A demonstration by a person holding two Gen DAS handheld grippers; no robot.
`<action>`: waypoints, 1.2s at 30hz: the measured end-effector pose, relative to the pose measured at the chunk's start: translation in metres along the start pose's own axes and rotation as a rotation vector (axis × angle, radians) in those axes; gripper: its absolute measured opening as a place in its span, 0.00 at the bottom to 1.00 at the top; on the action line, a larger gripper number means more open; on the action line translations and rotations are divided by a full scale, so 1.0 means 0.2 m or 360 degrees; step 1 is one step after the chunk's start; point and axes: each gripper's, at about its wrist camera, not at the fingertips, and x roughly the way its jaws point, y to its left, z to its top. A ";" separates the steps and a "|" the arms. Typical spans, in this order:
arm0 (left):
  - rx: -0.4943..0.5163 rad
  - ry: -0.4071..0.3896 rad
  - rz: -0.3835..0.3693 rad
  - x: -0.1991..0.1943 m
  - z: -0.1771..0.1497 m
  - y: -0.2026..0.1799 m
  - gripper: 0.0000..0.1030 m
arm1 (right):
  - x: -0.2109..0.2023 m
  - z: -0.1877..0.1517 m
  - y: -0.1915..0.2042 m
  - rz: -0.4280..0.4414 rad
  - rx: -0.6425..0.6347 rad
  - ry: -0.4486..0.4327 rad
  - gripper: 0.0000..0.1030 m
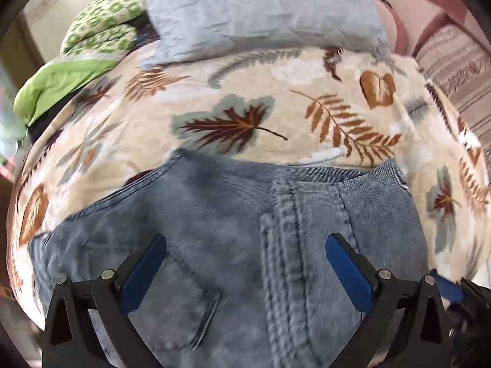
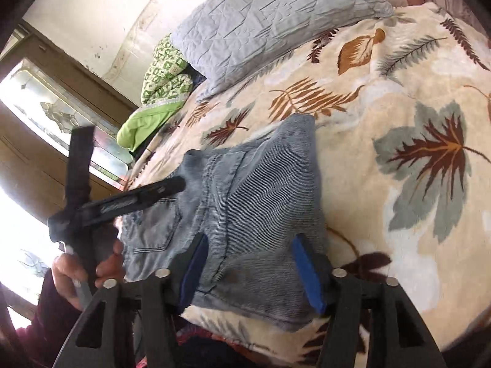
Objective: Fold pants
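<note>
Two claws (image 1: 245, 245) (image 2: 250, 245) open, one folded jeans (image 1: 214, 230), one pillow (image 1: 260, 12)

pants (image 2: 245, 214) folded, flat on blanket (image 2: 399, 76) | pillow (image 2: 270, 21) behind pants, at far end of blanket | folded bedding (image 2: 159, 82) left of pillow, touching it | left gripper (image 2: 172, 185) over pants' left edge | right gripper (image 2: 248, 245) over pants' near part, jaws apart
</note>
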 end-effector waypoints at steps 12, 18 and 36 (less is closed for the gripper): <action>0.0001 0.0062 0.0103 0.11 -0.08 -0.01 1.00 | 0.13 -0.04 -0.01 -0.0104 -0.0213 0.0125 0.57; 0.0045 -0.0158 0.0186 -0.11 -0.19 -0.02 1.00 | 0.12 -0.07 -0.02 -0.0068 -0.0206 0.0114 0.61; -0.0009 -0.0457 0.0272 -0.44 -0.26 0.12 1.00 | 0.12 -0.11 0.03 -0.0082 -0.0316 0.0075 0.68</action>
